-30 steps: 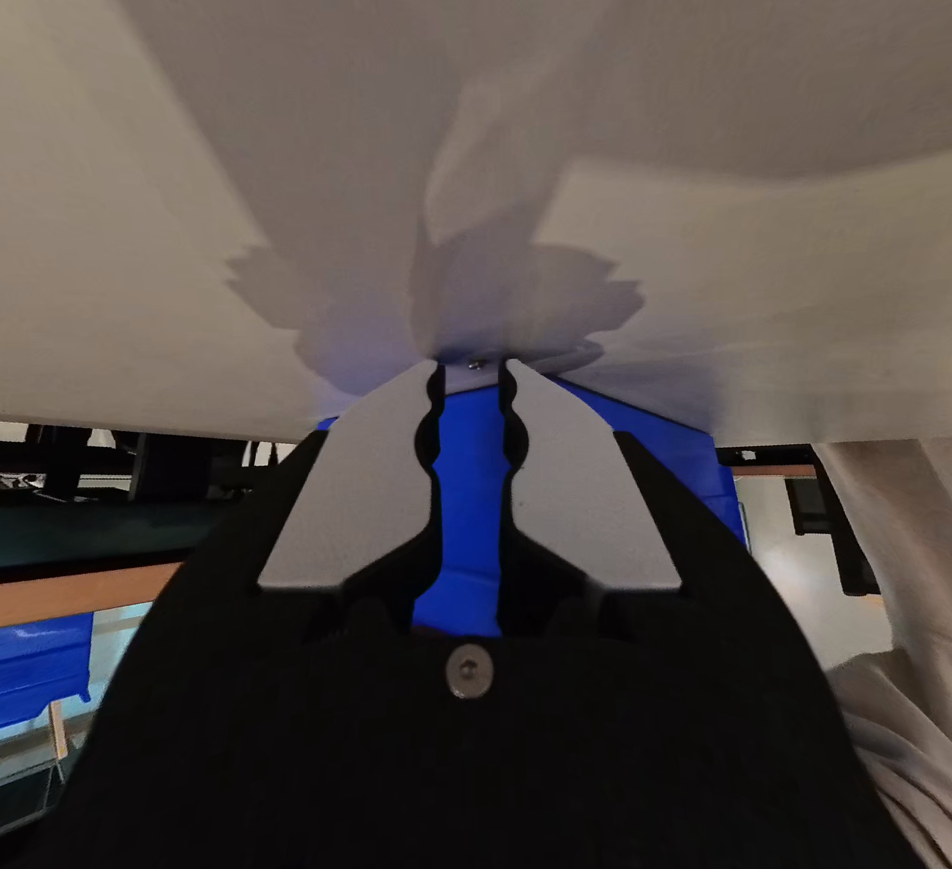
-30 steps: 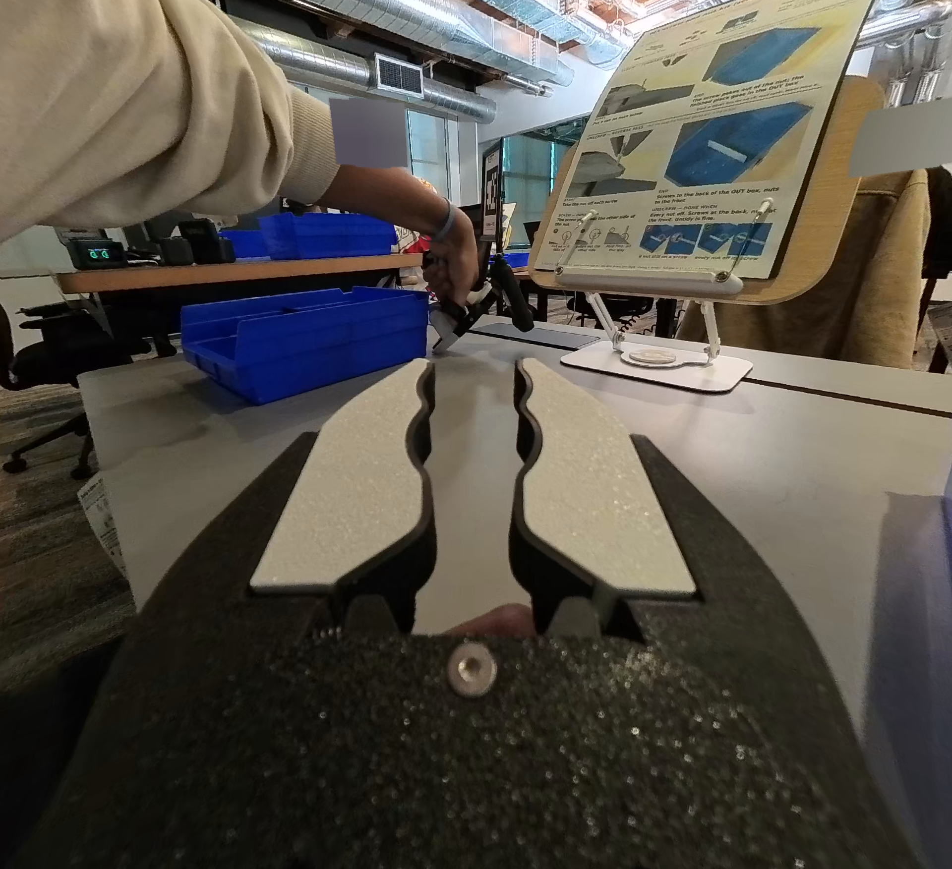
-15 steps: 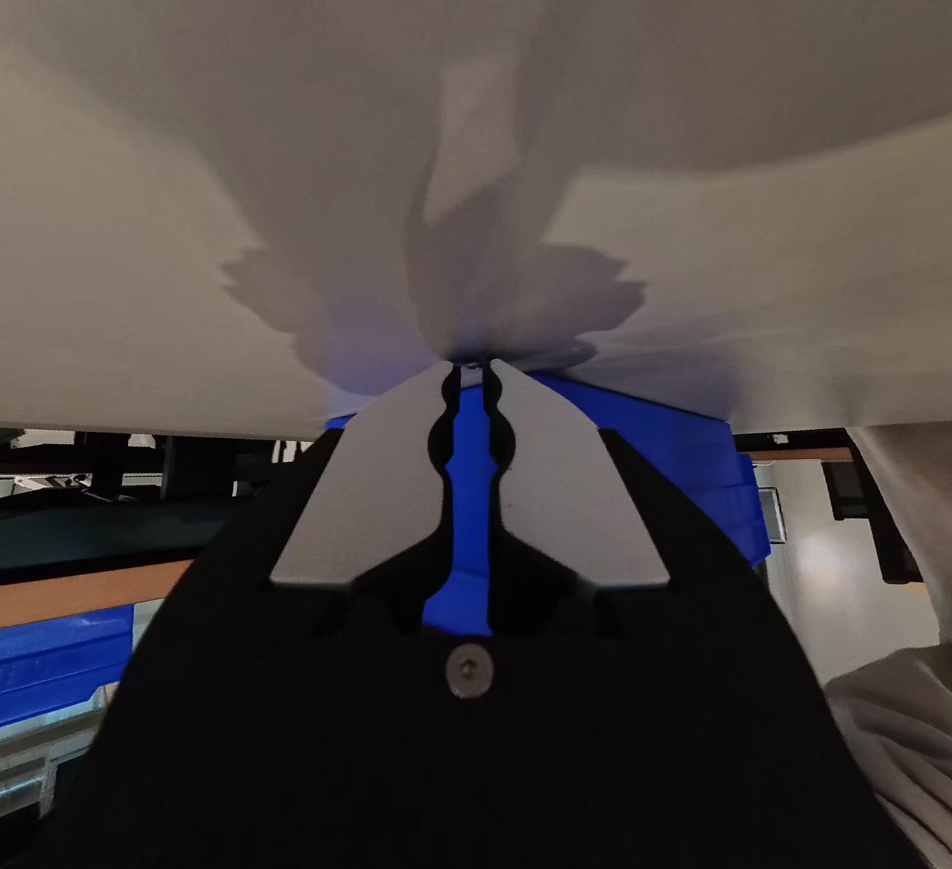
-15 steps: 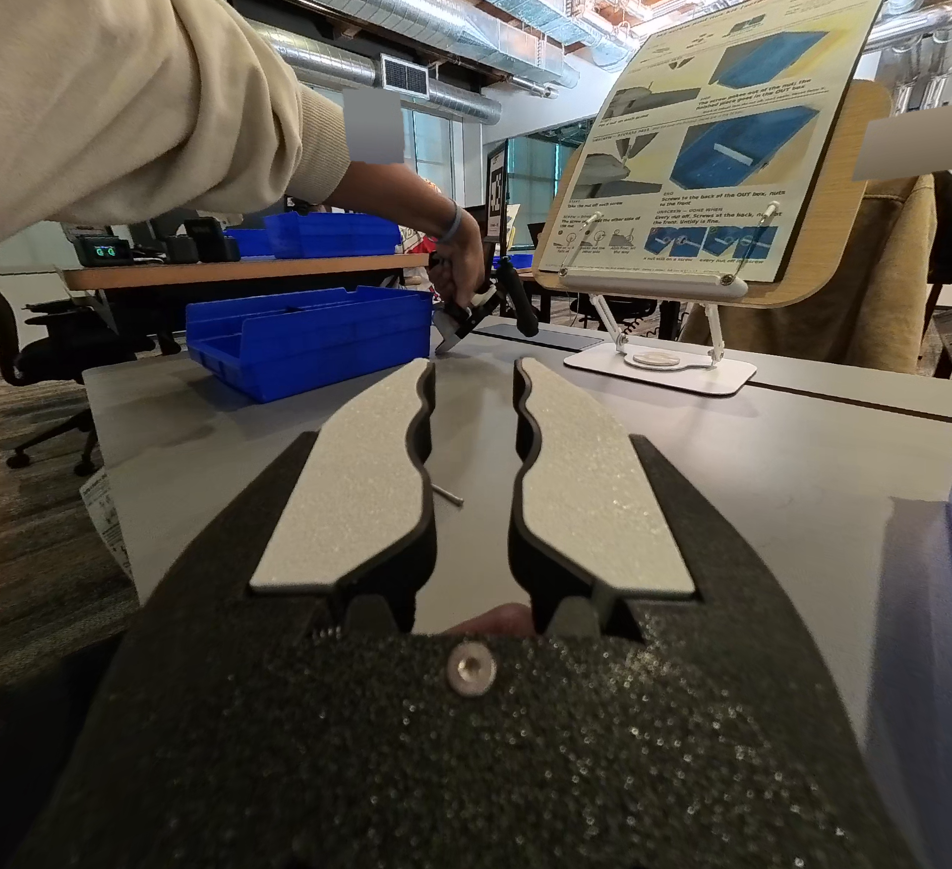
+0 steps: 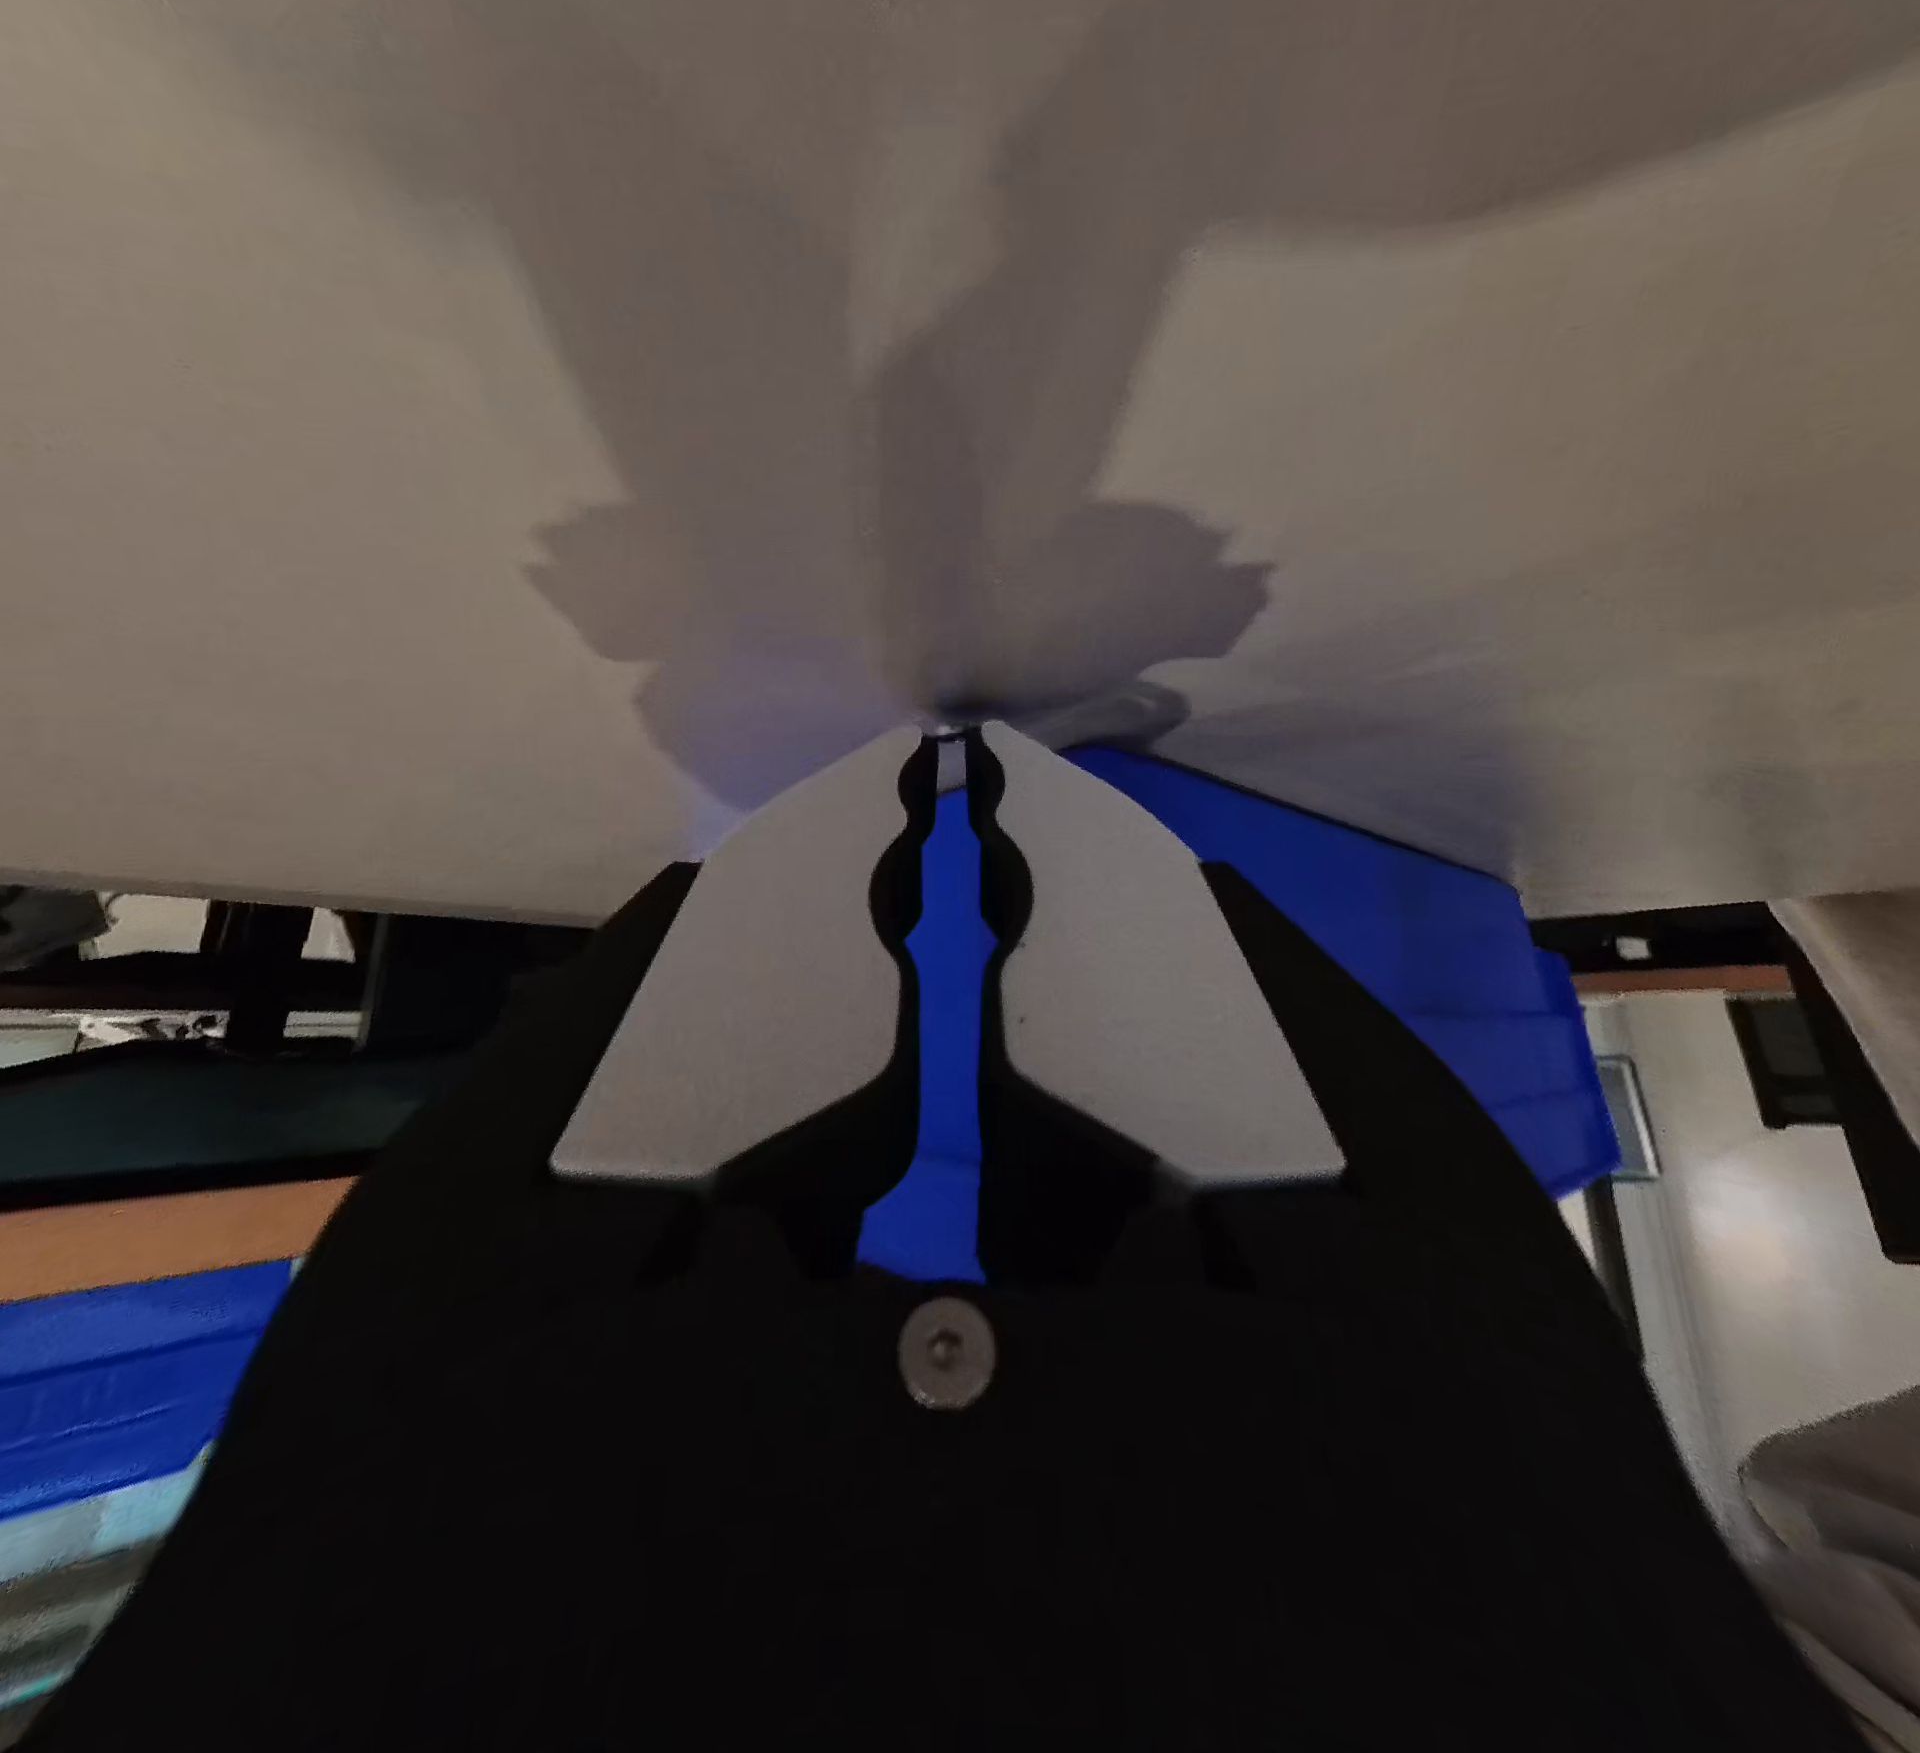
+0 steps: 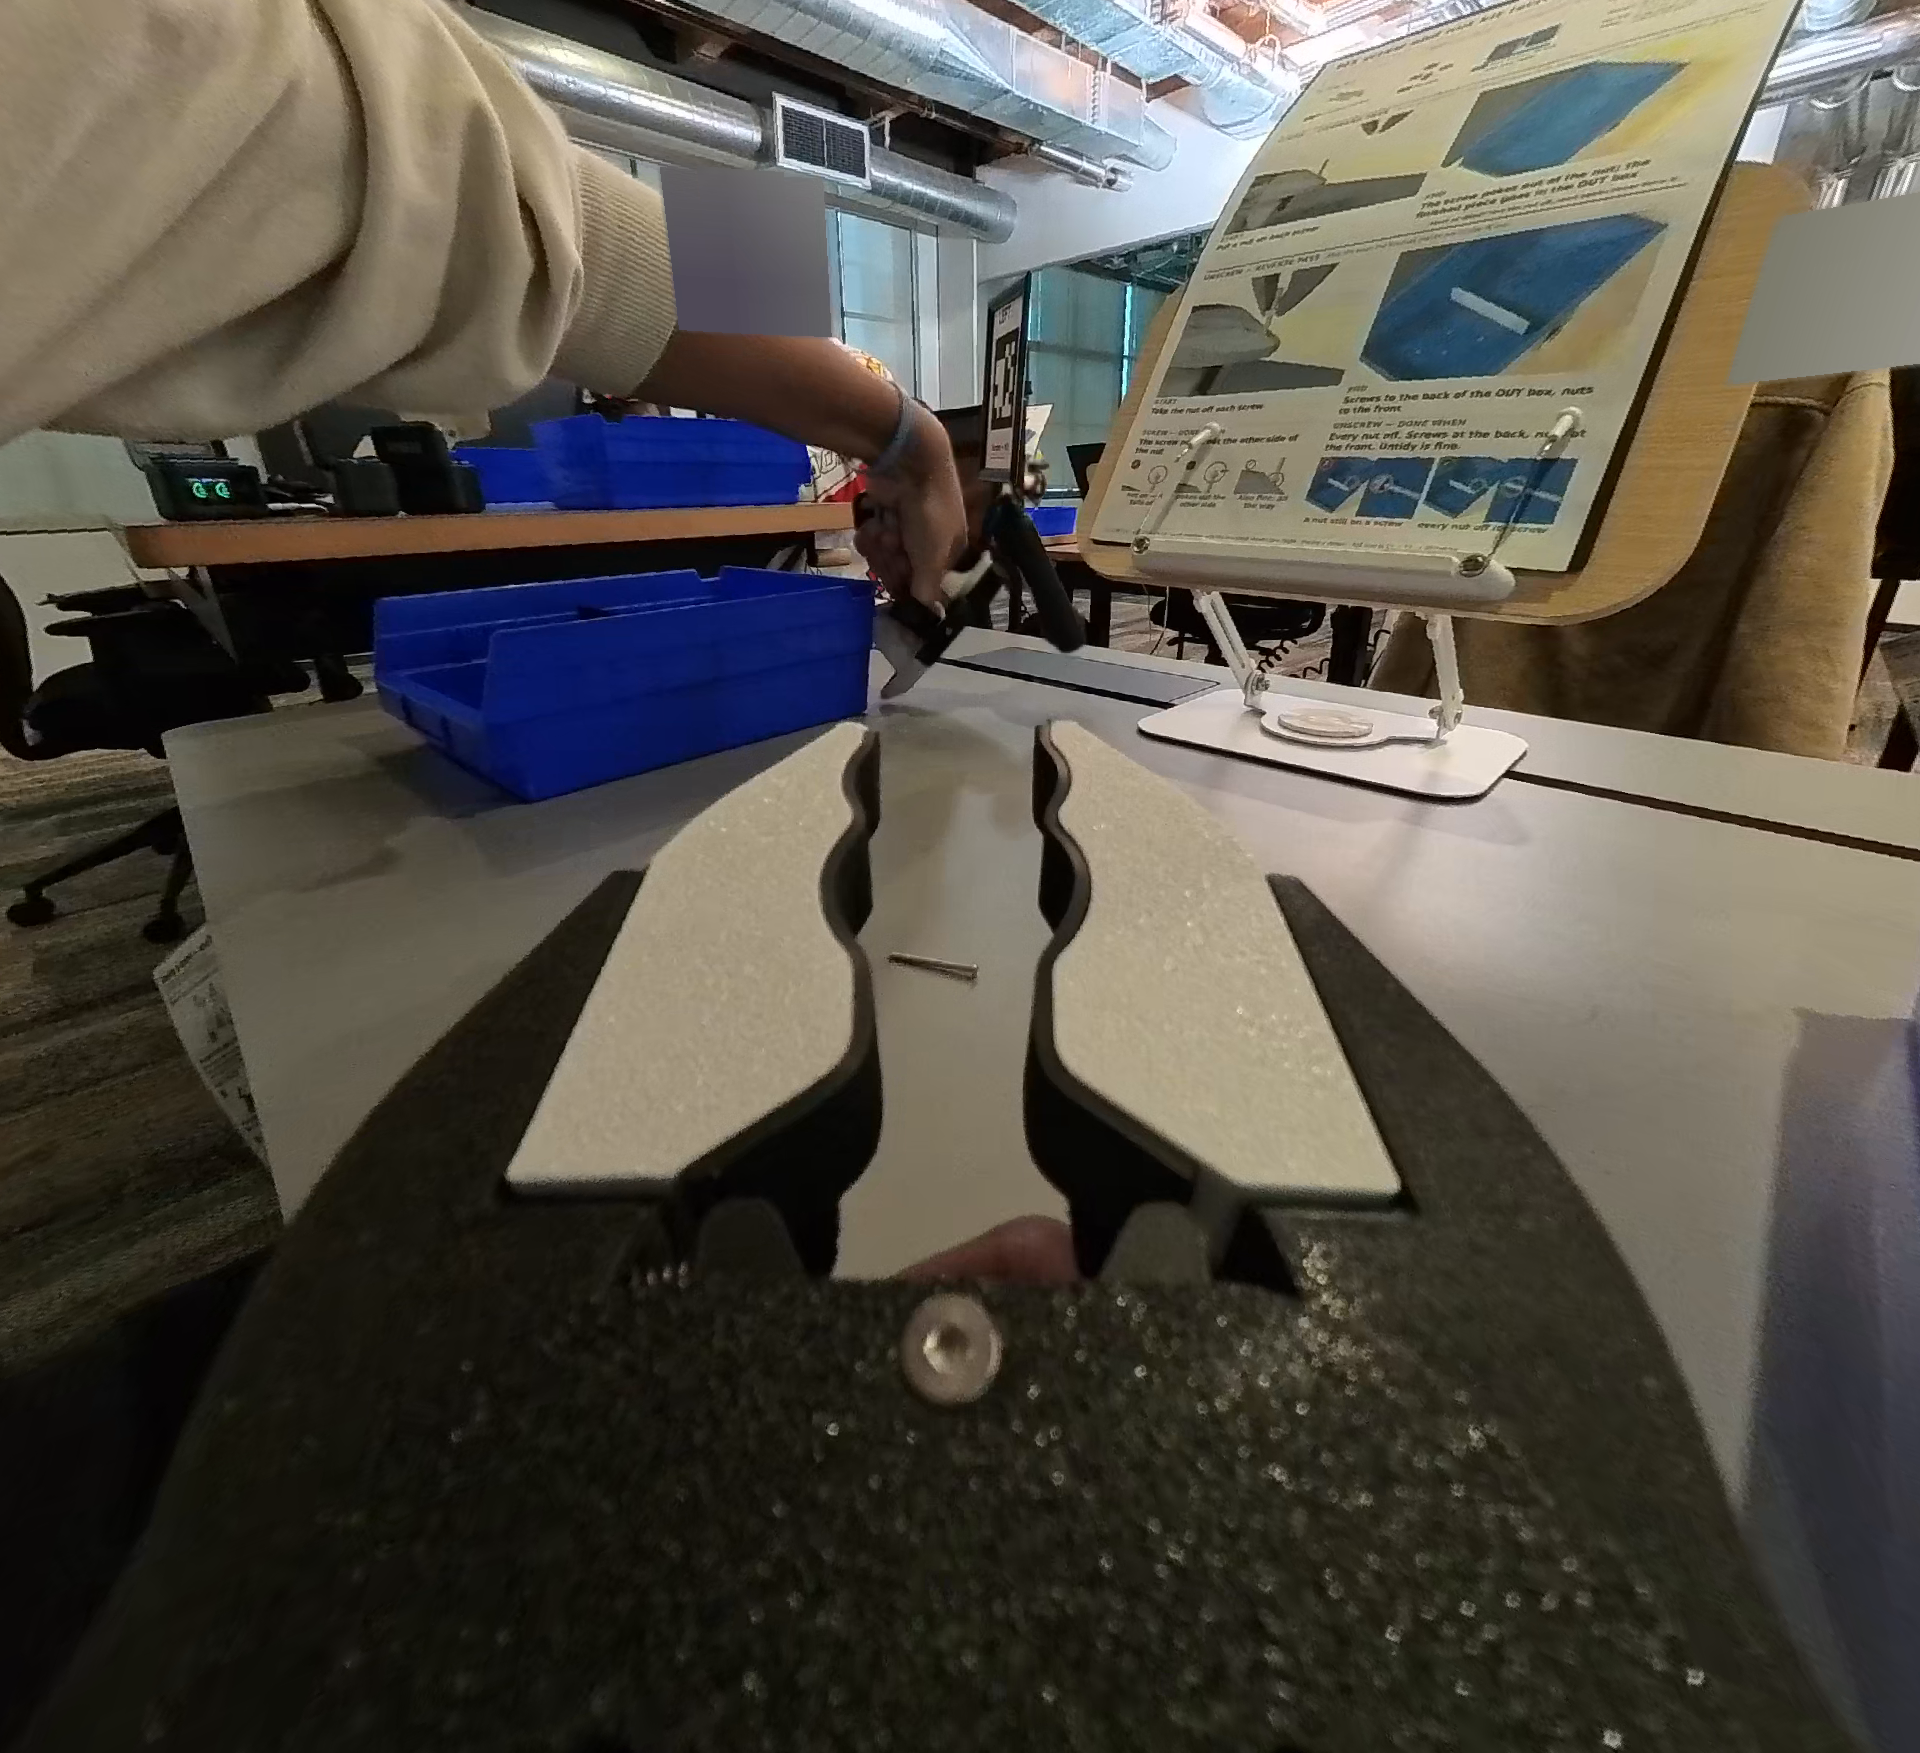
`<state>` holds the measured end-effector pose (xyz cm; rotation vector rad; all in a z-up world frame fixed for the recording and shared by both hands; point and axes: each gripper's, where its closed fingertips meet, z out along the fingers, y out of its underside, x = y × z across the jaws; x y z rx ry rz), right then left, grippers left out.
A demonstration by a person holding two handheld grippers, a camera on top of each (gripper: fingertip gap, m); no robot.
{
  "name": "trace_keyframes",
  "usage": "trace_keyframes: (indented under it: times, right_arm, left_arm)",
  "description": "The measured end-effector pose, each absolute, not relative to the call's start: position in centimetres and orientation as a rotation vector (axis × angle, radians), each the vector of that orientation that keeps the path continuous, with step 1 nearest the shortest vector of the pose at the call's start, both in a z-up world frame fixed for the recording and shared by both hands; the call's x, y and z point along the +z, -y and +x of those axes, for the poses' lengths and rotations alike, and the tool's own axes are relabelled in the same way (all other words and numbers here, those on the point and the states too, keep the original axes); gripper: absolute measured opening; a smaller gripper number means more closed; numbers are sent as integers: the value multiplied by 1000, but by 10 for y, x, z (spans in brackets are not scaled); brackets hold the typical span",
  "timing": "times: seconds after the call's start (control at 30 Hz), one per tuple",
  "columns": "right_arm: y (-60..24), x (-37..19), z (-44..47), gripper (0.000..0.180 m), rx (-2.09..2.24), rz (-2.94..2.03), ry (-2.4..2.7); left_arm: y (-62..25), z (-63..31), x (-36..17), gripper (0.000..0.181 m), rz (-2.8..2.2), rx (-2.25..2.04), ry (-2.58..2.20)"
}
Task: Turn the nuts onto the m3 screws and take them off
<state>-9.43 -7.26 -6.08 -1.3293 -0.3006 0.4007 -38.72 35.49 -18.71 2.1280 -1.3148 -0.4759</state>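
In the left wrist view the picture is turned over, with the grey table (image 5: 416,560) at the top. My left gripper (image 5: 951,747) has its tips pressed to the table, with the jaws closed on a tiny shiny nut (image 5: 948,727). A blue bin (image 5: 1351,924) stands right behind it. In the right wrist view my right gripper (image 6: 954,747) is open and empty, low over the table (image 6: 1558,924). A thin screw (image 6: 932,968) lies on the table between its fingers. The left gripper (image 6: 902,680) shows farther off, tip down beside the blue bin (image 6: 623,675).
An instruction board on a white stand (image 6: 1455,249) stands at the back right. A person's beige sleeve (image 6: 260,197) reaches across the upper left. A blurred blue shape (image 6: 1860,1288) sits at the right edge. More blue bins (image 6: 665,462) rest on a farther table.
My left gripper's jaws have closed from open down onto the nut. My right gripper has shifted so that the screw now shows whole between its fingers.
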Motion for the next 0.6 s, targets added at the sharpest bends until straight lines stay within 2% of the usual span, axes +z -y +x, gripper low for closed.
trace_keyframes:
  times: [0.2,0.43,0.6]
  right_arm:
    - [72,-62,-95,27,400,-1335,305]
    - [72,-62,-97,27,394,-1341,317]
    - [72,-63,-98,27,379,-1343,326]
  left_arm:
    - [-365,-390,-153,5,2309,-341,1382]
    - [-369,-351,-66,5,2684,42,1684]
    - [-304,-303,-21,5,2768,406,2028]
